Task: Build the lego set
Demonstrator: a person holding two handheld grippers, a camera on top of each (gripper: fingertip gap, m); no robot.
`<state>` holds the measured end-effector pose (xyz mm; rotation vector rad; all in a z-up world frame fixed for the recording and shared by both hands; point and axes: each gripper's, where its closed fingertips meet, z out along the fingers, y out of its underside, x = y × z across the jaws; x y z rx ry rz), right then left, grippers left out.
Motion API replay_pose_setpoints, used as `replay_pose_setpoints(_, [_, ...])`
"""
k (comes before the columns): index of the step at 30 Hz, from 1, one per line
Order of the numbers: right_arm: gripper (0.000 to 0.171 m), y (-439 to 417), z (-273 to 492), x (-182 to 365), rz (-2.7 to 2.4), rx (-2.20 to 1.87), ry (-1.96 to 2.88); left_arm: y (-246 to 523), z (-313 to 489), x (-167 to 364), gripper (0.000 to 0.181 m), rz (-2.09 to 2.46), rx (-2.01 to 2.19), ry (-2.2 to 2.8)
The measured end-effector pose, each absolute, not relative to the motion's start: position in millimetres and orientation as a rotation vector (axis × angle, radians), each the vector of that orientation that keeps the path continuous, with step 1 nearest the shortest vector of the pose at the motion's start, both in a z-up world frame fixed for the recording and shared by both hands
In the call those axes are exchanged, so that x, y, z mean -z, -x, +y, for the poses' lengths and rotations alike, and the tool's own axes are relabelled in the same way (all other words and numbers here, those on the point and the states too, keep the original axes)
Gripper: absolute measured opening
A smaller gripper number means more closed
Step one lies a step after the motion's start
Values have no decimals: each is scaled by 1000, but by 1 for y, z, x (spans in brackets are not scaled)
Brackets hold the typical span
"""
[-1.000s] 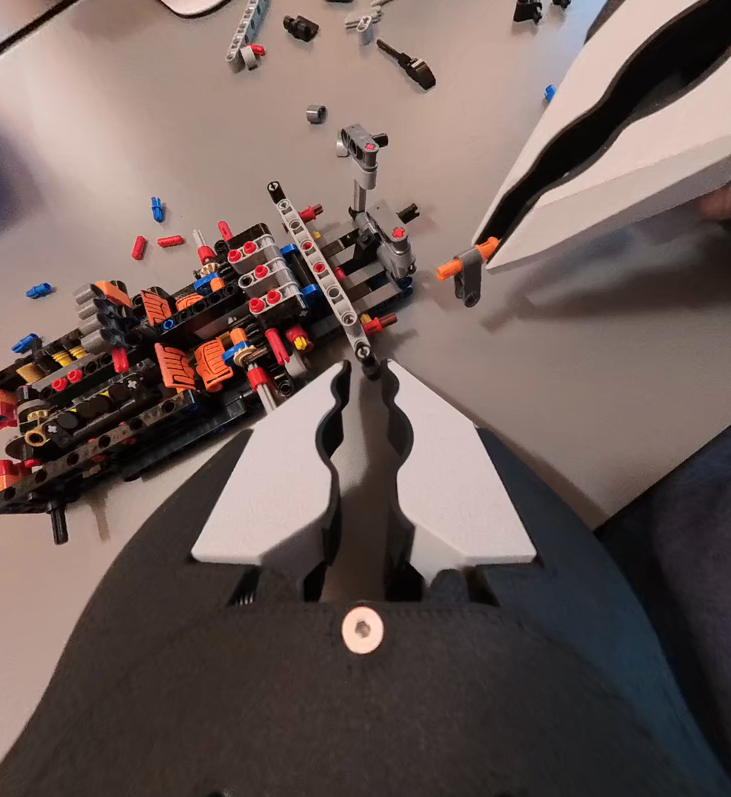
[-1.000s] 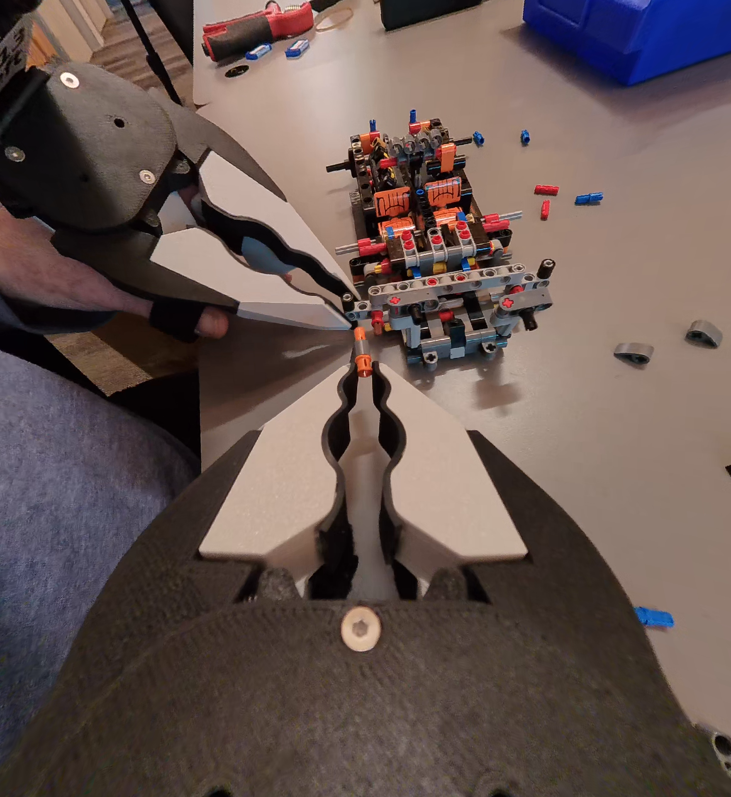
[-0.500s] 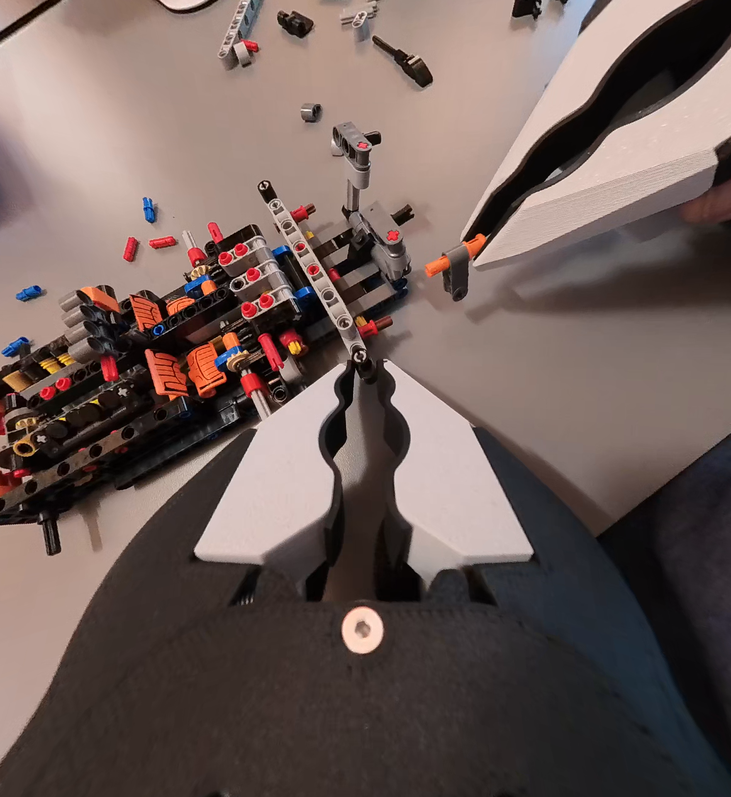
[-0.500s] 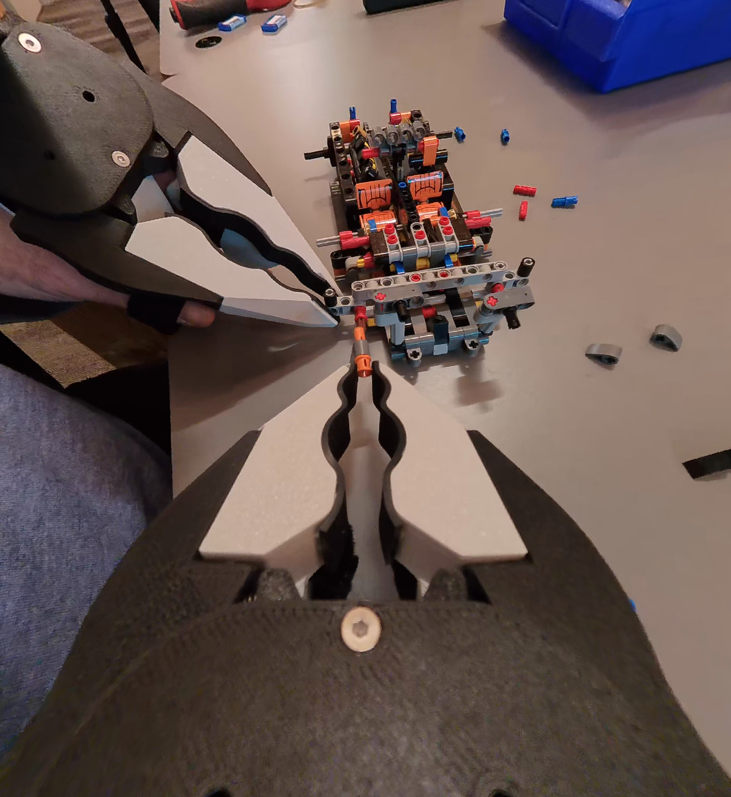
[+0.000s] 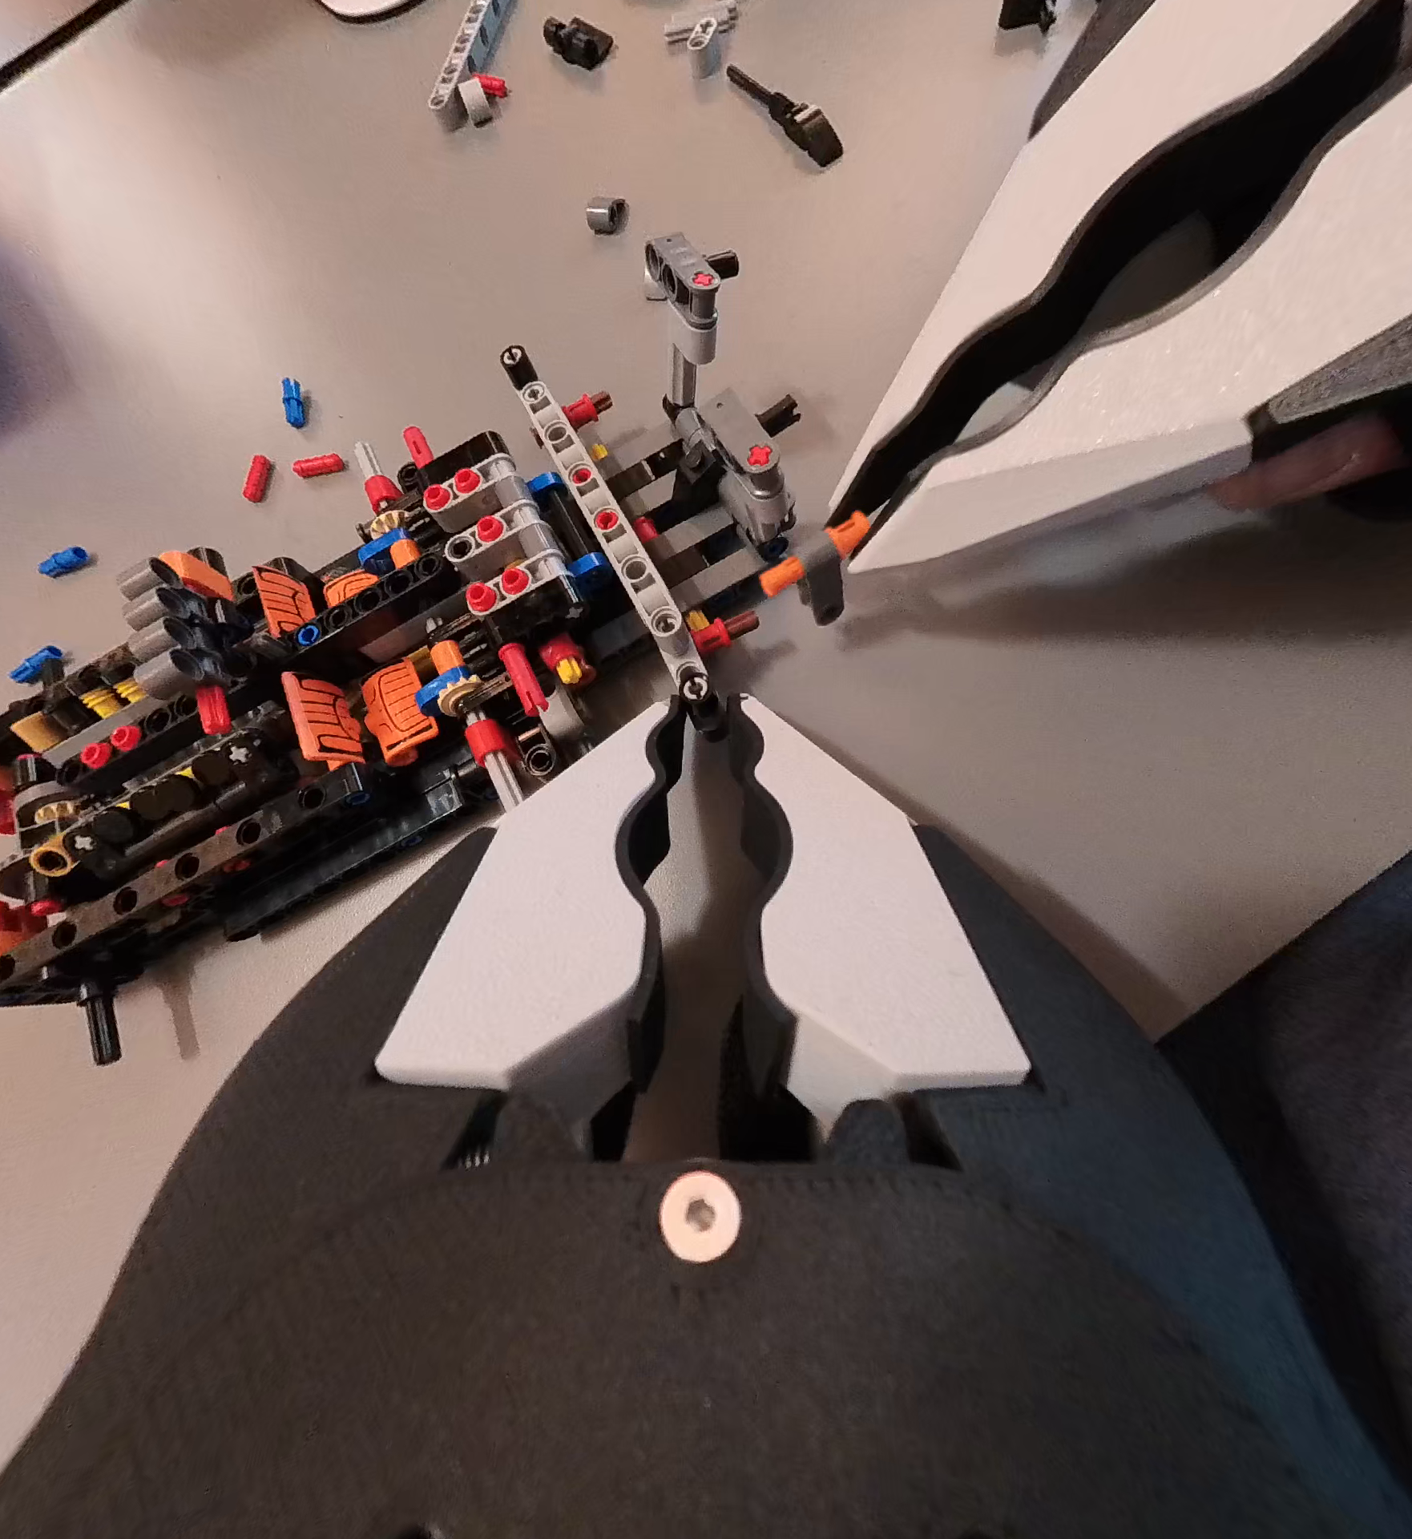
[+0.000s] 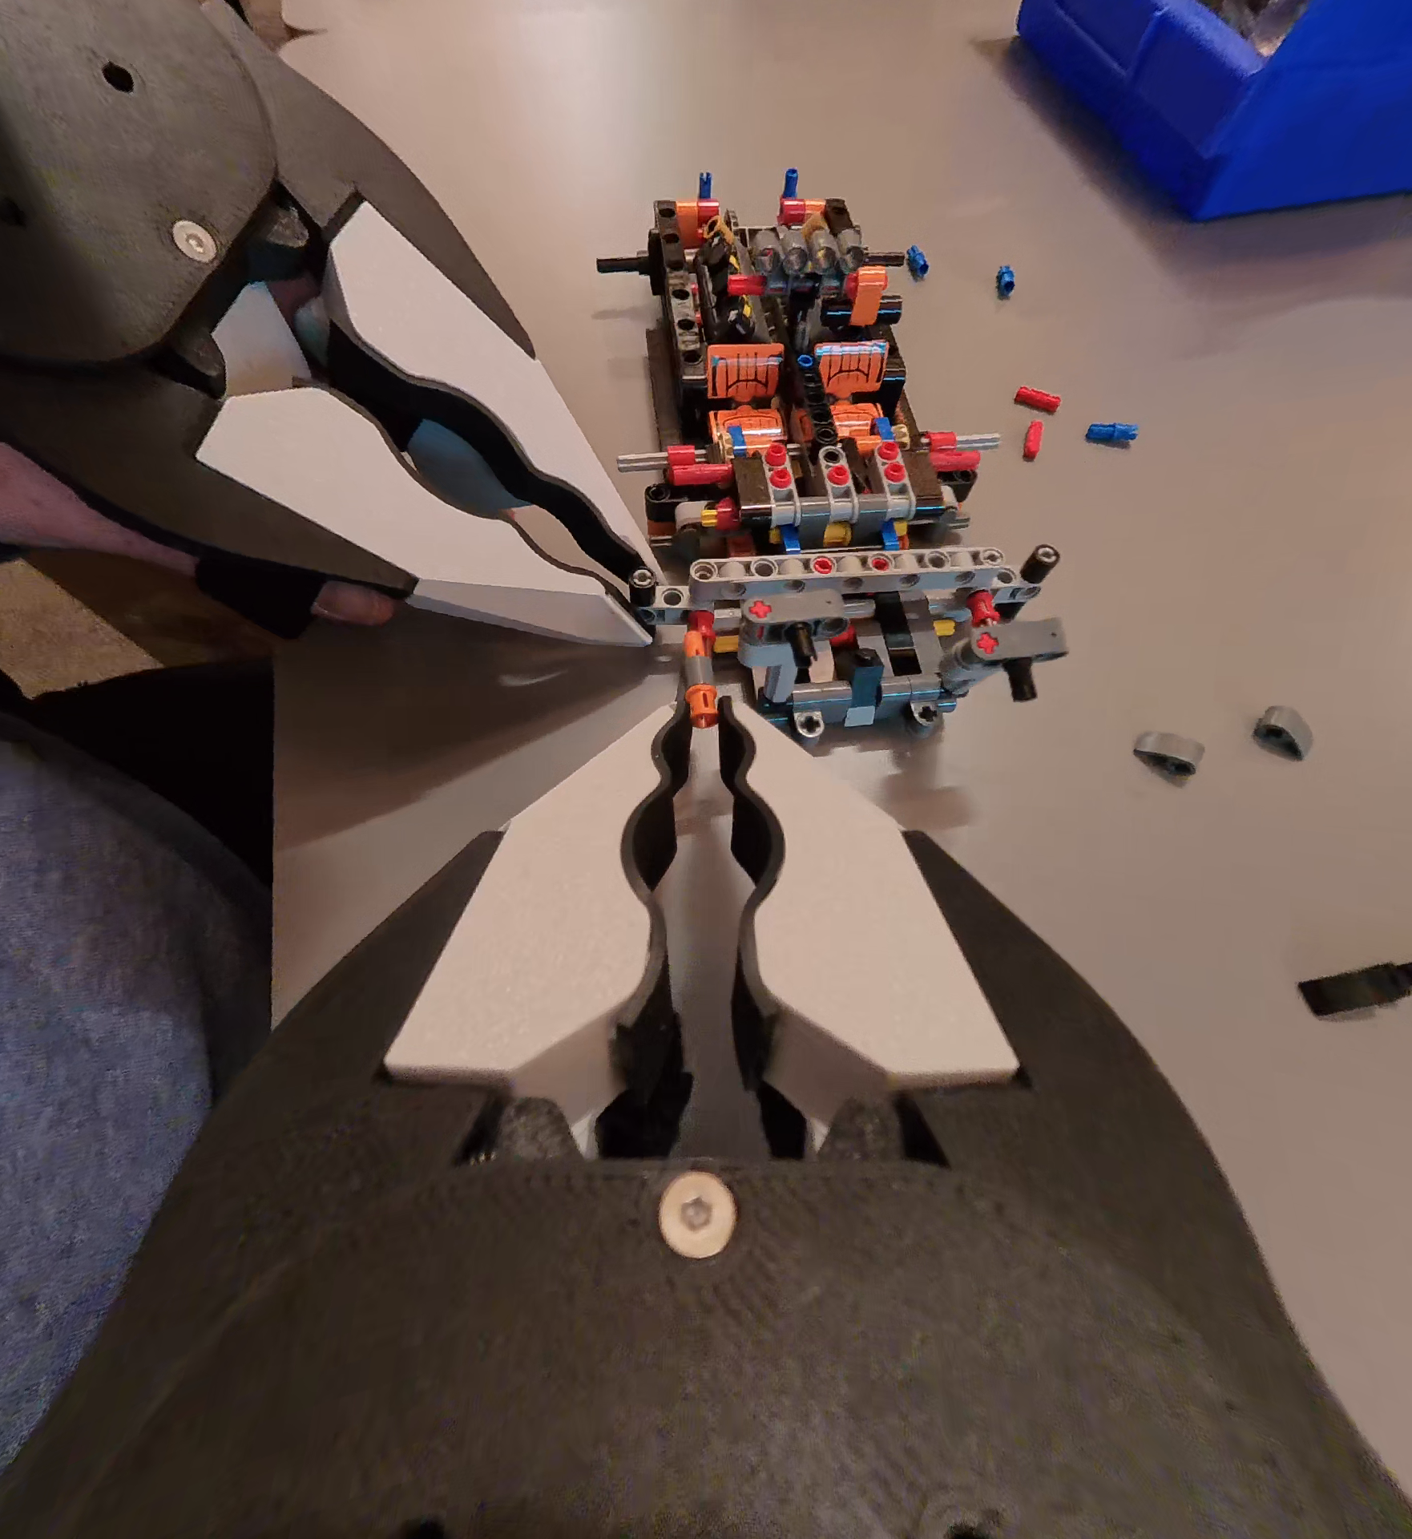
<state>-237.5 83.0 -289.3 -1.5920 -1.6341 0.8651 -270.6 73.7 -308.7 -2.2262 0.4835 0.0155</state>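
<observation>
Since a second ago the orange-tipped pin piece (image 5: 819, 560) has closed in on the lego chassis (image 5: 336, 691). In the left wrist view, the left tongs (image 5: 707, 716) pinch the black pin ending the grey beam (image 5: 611, 533). In the right wrist view, the right tongs (image 6: 701, 714), nearly closed, grip the pin piece just ahead, touching the chassis on the tabletop (image 6: 1185, 833).

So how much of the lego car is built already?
The chassis with orange seats looks built. Right now the left gripper pinches the grey beam's end pin while the right gripper brings an orange-tipped piece to the front. Loose pins and grey bits remain, so plenty's left.
</observation>
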Motion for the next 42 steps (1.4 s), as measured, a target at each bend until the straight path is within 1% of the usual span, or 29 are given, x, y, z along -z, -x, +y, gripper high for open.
replay_pose_setpoints(12, [4,225,88,288,-1667,-907,1580,273,75,309,12,431,-33,2240])
replay_pose_setpoints(28, [4,246,93,293,-1729,-799,1486,271,79,310,8,409,-65,2247])
replay_pose_setpoints(42, [4,252,95,295,-1750,-837,1501,273,80,310,8,377,-96,2243])
